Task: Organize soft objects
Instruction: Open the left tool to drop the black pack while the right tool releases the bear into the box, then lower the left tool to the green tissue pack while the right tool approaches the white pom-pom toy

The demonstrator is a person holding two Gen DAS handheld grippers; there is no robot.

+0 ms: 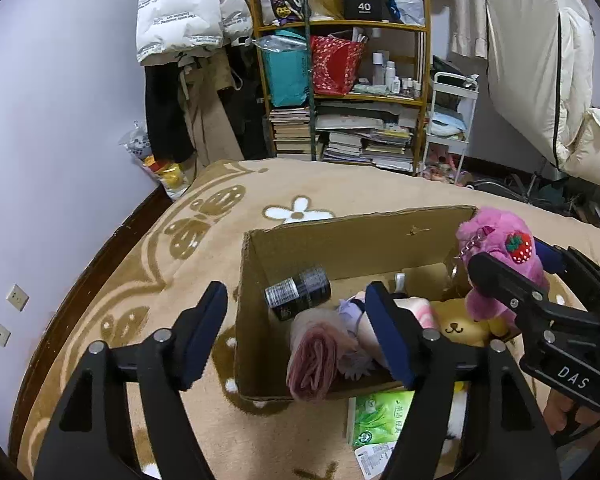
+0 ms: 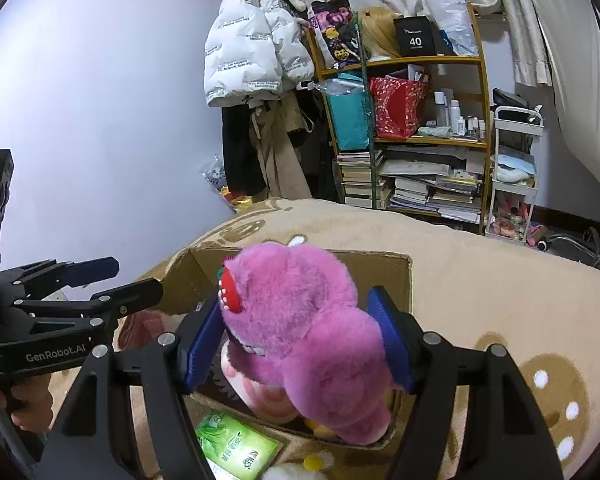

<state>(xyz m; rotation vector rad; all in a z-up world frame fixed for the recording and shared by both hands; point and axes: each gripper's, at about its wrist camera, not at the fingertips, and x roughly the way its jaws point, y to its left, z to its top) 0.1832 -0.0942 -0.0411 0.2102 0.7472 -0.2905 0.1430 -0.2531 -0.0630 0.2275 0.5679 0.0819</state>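
Right wrist view: pink plush bear (image 2: 300, 332) between right gripper (image 2: 300, 344) jaws, above cardboard box (image 2: 396, 276).

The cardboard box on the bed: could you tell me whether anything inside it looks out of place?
Yes: a black cylindrical container leans against the cardboard box wall among plush toys and rolled cloth; it looks hard, not soft.

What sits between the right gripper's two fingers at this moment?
The pink plush bear fills the gap between the right gripper fingers, held over the cardboard box; the right wrist view shows it best.
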